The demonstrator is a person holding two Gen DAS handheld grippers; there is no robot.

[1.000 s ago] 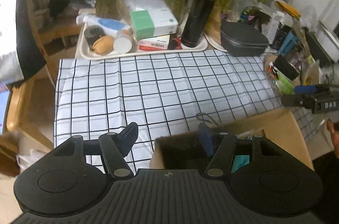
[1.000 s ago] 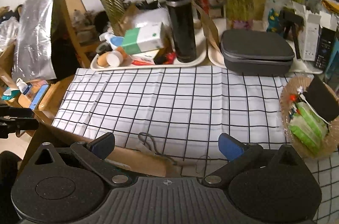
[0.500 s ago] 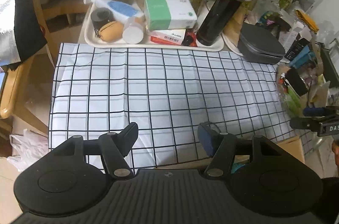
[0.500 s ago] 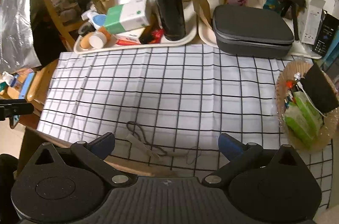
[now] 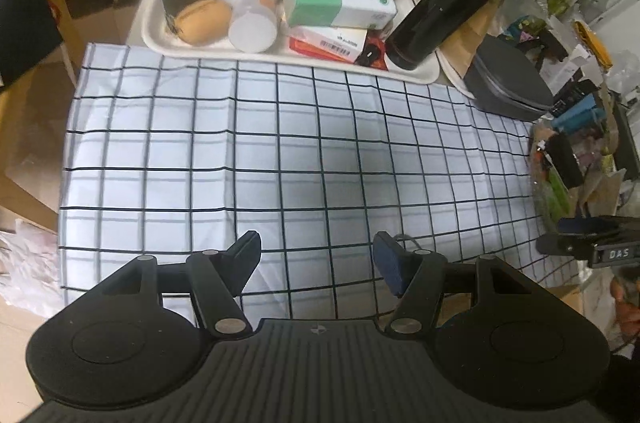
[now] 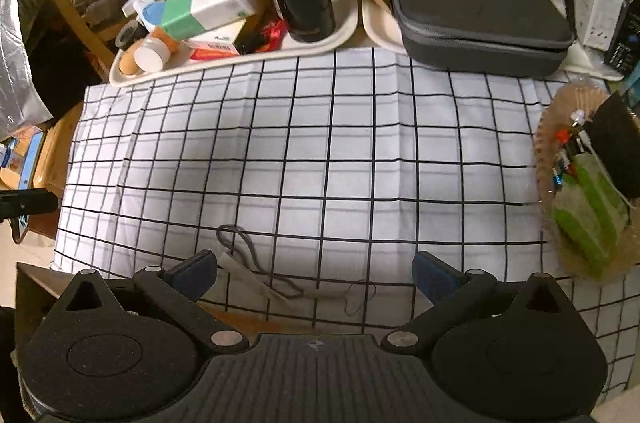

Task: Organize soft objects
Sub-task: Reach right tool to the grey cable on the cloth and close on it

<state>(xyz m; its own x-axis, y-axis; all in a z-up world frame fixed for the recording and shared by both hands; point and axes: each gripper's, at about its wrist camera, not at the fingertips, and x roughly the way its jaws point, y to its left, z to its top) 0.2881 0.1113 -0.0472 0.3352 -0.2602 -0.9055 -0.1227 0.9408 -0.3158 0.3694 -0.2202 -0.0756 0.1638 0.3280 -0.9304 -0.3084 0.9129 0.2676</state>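
A white cloth with a black grid [image 5: 300,151] [image 6: 320,163] lies spread flat over the table. My left gripper [image 5: 316,259] hangs open above the cloth's near edge with nothing between its fingers. In the right wrist view my right gripper [image 6: 314,273] is open too, over the same near edge. A thin dark cord with a pale tag [image 6: 256,263] rests on the cloth just ahead of the right gripper's left finger. The right gripper's tip [image 5: 588,239] shows at the right edge of the left wrist view.
At the back stands a white tray [image 5: 156,35] with boxes, a jar and a black flask [image 5: 444,7]. A grey zip case [image 6: 480,19] sits back right. A woven basket of packets [image 6: 588,199] is at the right edge. A cardboard box edge [image 6: 248,323] lies below the cloth's near edge.
Both grippers moved forward over the table and tipped further down. The cardboard box that filled the near part of both views has slid almost out of sight beneath them. The jaws kept their width.
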